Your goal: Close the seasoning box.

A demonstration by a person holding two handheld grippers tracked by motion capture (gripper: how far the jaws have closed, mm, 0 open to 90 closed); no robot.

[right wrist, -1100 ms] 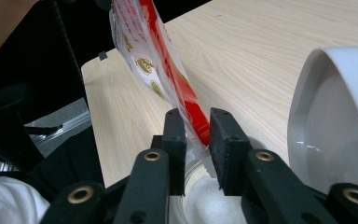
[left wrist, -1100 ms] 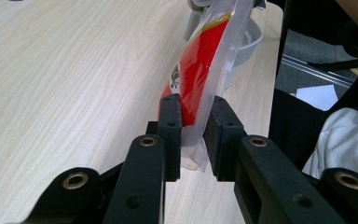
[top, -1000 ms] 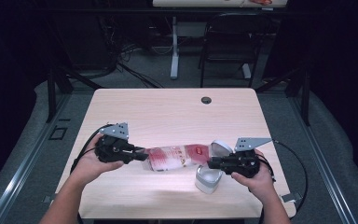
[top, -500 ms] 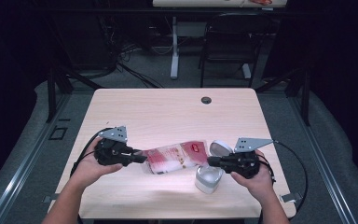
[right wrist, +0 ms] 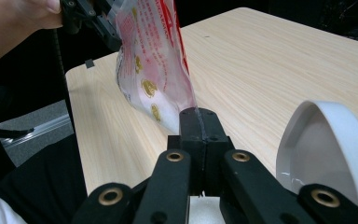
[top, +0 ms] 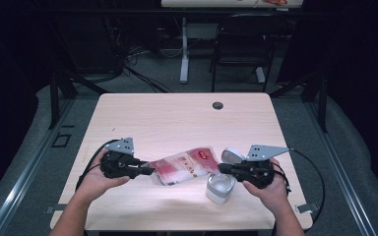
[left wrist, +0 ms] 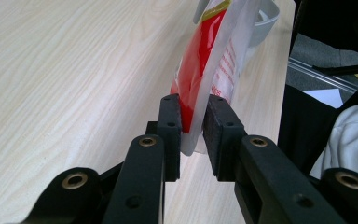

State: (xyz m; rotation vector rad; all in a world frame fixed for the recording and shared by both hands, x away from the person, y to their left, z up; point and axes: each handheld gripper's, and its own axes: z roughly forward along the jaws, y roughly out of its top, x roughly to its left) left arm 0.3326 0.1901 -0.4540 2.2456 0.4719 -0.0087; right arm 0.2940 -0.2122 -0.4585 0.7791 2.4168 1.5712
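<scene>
Pale wood table point(top: 177, 118), grey carpet point(top: 354, 147), dark rm.

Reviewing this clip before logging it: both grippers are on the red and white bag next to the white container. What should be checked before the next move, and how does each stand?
1. Left gripper clamps the bag: ok.
2. Right gripper shut on the bag's other edge: ok.
3. Bag lifted off the table: ok.
4. Container below the bag's right end: ok.
5. Lid off: ok.
6. Bag already opened: cannot tell.

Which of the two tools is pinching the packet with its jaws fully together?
The right tool, clamped on the packet corner; the left tool grips with a gap.
</scene>
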